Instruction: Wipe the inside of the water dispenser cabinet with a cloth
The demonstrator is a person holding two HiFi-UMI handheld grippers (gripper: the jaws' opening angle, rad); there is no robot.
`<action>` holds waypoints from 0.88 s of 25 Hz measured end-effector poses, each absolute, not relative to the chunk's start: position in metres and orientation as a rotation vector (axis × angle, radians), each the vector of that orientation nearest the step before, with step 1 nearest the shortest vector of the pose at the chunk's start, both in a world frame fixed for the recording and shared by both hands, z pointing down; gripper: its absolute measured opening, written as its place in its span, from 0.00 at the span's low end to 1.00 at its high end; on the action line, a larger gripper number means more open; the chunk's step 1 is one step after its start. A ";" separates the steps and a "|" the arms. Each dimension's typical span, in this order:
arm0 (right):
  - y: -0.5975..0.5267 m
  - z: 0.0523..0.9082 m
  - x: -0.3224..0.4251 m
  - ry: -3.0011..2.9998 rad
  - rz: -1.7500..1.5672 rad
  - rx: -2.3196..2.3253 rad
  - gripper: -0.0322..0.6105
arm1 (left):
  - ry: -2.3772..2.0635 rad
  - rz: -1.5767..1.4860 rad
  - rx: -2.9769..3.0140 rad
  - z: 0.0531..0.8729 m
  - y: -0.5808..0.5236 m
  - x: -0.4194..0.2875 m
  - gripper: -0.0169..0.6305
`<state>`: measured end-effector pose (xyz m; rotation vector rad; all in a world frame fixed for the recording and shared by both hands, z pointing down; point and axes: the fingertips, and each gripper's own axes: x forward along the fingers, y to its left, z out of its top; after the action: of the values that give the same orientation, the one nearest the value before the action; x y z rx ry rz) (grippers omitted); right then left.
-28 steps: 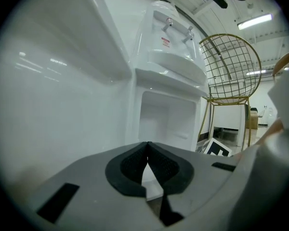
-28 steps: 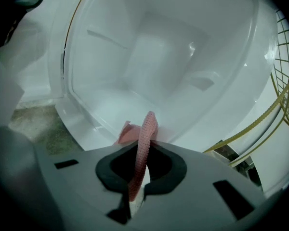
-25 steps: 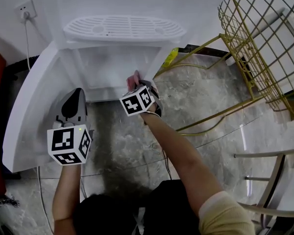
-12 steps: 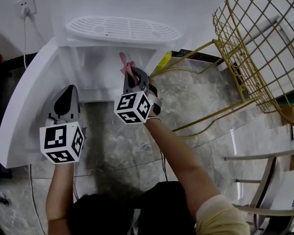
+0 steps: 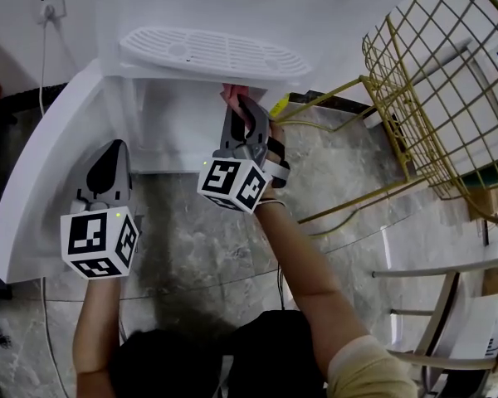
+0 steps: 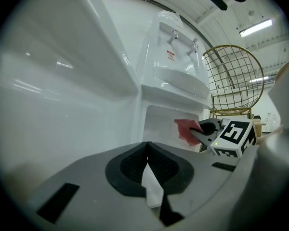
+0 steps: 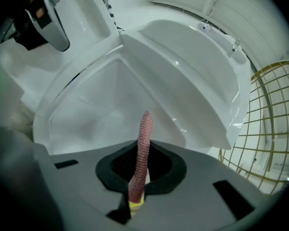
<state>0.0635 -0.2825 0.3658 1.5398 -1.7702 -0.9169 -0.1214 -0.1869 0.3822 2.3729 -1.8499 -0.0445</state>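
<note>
The pink cloth (image 7: 143, 143) stands edge-up at the mouth of the open cabinet (image 5: 178, 123), pinched between the fingers (image 7: 164, 170) of the right gripper (image 5: 242, 114) — whether it touches a wall is unclear. Held by a thin edge, it could slip free under rubbing pressure, or the cloth could snag on the cabinet's rim. The left gripper (image 5: 108, 168) hovers beside the door (image 5: 41, 181), its fingers pressed together on nothing. Count: one cloth, one cabinet, one door, two grippers.

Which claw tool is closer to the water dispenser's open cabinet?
Right. The right gripper is at the cabinet mouth with the pink cloth; the left gripper is farther back, beside the open door.
</note>
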 end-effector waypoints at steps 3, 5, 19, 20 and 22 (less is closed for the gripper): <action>-0.281 0.351 0.067 -1.730 -0.986 1.571 0.09 | -1.861 -0.058 2.360 0.381 -0.187 -0.124 0.03; -0.279 0.346 0.069 -1.694 -1.043 1.585 0.09 | -1.867 -0.057 2.359 0.381 -0.187 -0.125 0.03; -0.296 0.384 0.081 -1.651 -0.861 1.602 0.09 | -1.840 -0.057 2.336 0.391 -0.188 -0.126 0.03; -0.297 0.390 0.081 -1.645 -0.855 1.586 0.09 | -1.838 -0.055 2.337 0.391 -0.188 -0.126 0.03; -0.299 0.402 0.080 -1.636 -0.840 1.556 0.09 | -1.835 -0.049 2.338 0.393 -0.188 -0.126 0.03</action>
<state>0.0800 -0.2989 0.4019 1.5563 -1.6364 -0.8402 -0.1259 -0.1884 0.3928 2.3379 -1.8354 -0.0490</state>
